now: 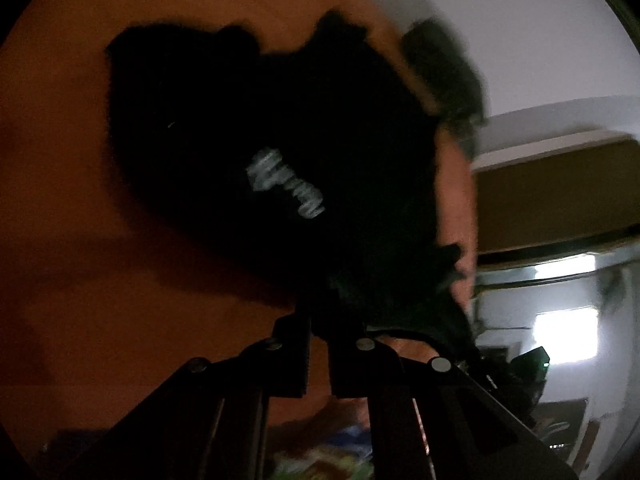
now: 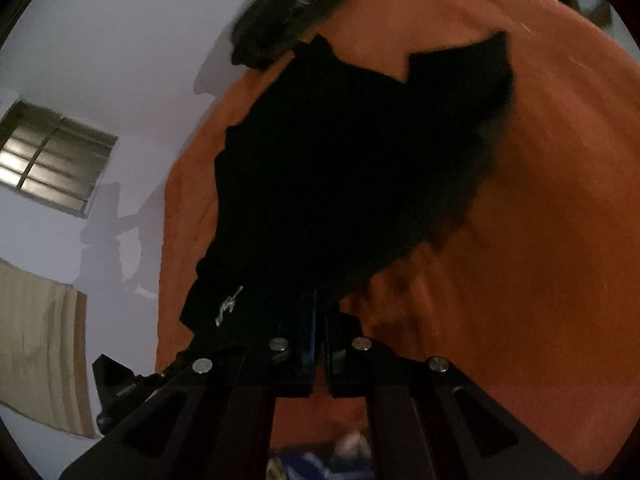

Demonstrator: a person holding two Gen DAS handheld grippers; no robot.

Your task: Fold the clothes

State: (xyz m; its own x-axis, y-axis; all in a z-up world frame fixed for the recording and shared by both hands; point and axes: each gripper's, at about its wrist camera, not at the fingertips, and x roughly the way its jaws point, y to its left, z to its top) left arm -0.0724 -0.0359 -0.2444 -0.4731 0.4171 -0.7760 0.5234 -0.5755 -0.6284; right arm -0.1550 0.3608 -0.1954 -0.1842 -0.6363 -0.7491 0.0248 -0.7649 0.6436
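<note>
My left hand-held gripper (image 1: pixel 319 320) is clamped narrow on the near edge of the black shirt (image 1: pixel 280 140), which spreads up and away from its fingers over the orange sheet (image 1: pixel 72 200). A pale print (image 1: pixel 286 184) shows on the cloth just beyond the tips. My right hand-held gripper (image 2: pixel 320 312) is pinched on another edge of the shirt (image 2: pixel 340 168), the fabric fanning out ahead. A second dark garment (image 2: pixel 280 8) lies beyond, at the sheet's far edge.

left tool (image 1: pixel 318 320): clamped on black garment (image 1: pixel 280 140) edge | garment: over orange sheet (image 1: pixel 60 200), white lettering (image 1: pixel 286 184) above tool
</note>
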